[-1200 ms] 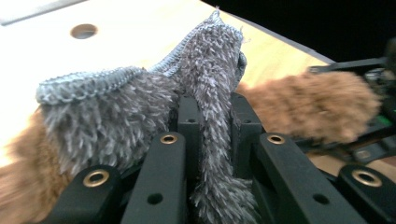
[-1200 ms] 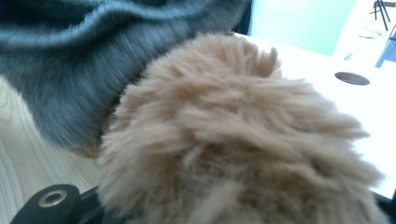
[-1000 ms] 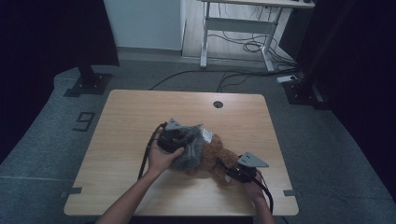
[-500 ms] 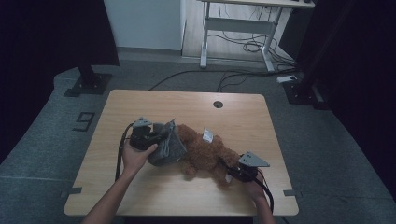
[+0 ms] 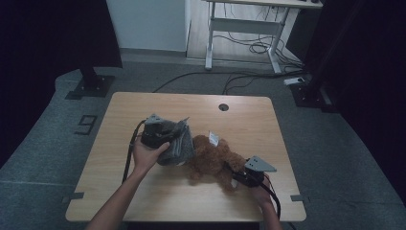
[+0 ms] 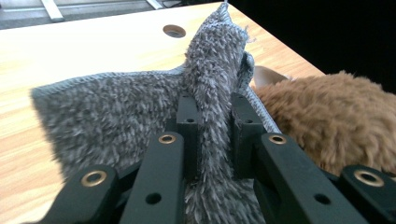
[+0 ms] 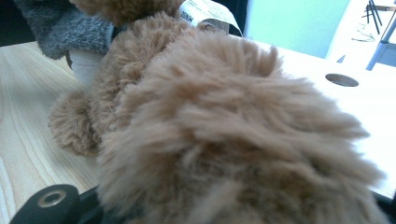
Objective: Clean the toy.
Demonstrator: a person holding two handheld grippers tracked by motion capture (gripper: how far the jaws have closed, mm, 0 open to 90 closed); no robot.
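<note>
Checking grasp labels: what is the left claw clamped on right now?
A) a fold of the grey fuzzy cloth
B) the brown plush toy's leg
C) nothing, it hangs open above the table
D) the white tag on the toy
A: in the left gripper view the left claw has its two black jaws pressed on either side of a raised fold of the grey fuzzy cloth, with the brown plush toy lying off to the side.

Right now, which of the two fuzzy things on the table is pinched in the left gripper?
The grey cloth: a fold stands clamped between the left gripper jaws. The brown plush toy lies beside it, at the right gripper.
</note>
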